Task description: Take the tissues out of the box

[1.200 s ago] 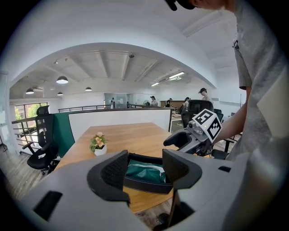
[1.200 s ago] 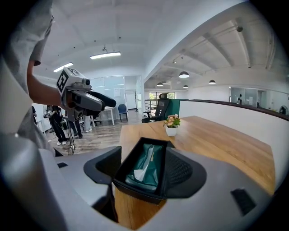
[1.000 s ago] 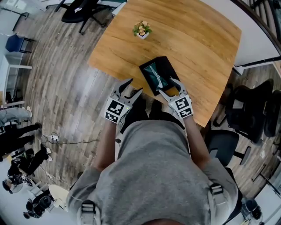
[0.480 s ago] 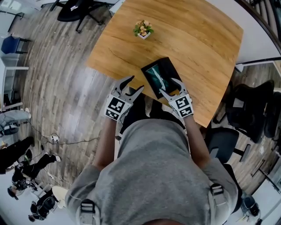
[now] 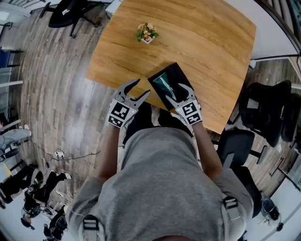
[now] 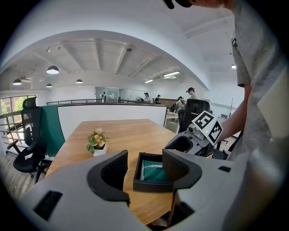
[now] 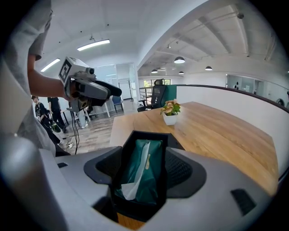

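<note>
A black open box [image 5: 181, 74] lies near the front edge of the wooden table [image 5: 197, 42]. It holds a green tissue pack [image 7: 143, 169] with a white tissue [image 7: 131, 186] sticking out of its slot. My right gripper [image 5: 178, 92] is open over the box's near end, and the box shows between its jaws [image 7: 144, 173]. Left of the box, at the table's edge, my left gripper [image 5: 141, 88] hangs open and holds nothing. In the left gripper view, the box [image 6: 151, 185] lies just ahead of the jaws, slightly right.
A small potted plant [image 5: 146, 33] stands further back on the table. Office chairs [image 5: 265, 110] stand to the right of the table and at the far left [image 5: 70, 12]. People stand on the wood floor at lower left.
Both grippers have moved forward and a little down toward the table. The right one now reaches further over the box's near end; the left has come up to the table edge.
</note>
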A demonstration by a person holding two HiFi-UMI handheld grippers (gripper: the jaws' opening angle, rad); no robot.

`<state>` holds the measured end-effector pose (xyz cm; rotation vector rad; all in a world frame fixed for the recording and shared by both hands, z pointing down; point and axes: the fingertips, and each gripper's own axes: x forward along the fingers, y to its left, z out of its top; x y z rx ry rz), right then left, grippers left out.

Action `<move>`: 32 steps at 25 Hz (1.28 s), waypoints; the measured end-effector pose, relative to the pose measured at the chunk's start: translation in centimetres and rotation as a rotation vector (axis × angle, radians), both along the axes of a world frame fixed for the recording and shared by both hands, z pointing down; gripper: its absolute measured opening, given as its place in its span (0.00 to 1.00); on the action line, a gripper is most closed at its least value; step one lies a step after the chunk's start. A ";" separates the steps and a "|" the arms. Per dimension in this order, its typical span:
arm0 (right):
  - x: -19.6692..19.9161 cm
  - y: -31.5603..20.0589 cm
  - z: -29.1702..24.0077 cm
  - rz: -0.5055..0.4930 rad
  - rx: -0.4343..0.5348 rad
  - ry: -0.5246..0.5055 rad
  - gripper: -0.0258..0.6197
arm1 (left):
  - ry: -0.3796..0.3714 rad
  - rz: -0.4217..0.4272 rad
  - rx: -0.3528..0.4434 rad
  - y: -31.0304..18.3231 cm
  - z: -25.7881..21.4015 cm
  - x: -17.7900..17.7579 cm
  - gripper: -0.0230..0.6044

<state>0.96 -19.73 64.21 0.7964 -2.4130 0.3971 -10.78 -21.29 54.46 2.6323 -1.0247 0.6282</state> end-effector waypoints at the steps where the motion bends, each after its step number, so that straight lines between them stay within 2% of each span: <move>1: -0.1 -0.2 0.2 0.009 -0.015 0.004 0.52 | 0.000 0.010 -0.003 -0.4 0.1 0.0 0.44; 12: -1.2 -0.7 3.7 0.056 -0.101 0.112 0.51 | 0.006 0.081 -0.063 -3.1 2.6 -1.2 0.44; 21: -1.0 -1.2 5.5 0.077 -0.166 0.246 0.44 | 0.022 0.100 -0.103 -3.7 4.3 -1.8 0.44; 22: -1.0 -1.2 5.7 0.072 -0.172 0.261 0.43 | 0.024 0.101 -0.104 -3.8 4.4 -2.0 0.44; 24: -1.4 -1.0 6.0 0.062 -0.187 0.277 0.33 | 0.026 0.103 -0.107 -3.9 4.6 -2.2 0.44; 28: -1.5 -1.1 6.5 0.071 -0.197 0.321 0.33 | 0.032 0.106 -0.114 -4.2 4.8 -2.5 0.44; 30: -1.5 -1.1 6.7 0.064 -0.193 0.344 0.29 | 0.031 0.109 -0.111 -4.4 4.7 -2.7 0.44; 32: -1.4 -1.0 6.7 0.055 -0.182 0.363 0.21 | 0.029 0.112 -0.108 -4.5 4.6 -2.8 0.44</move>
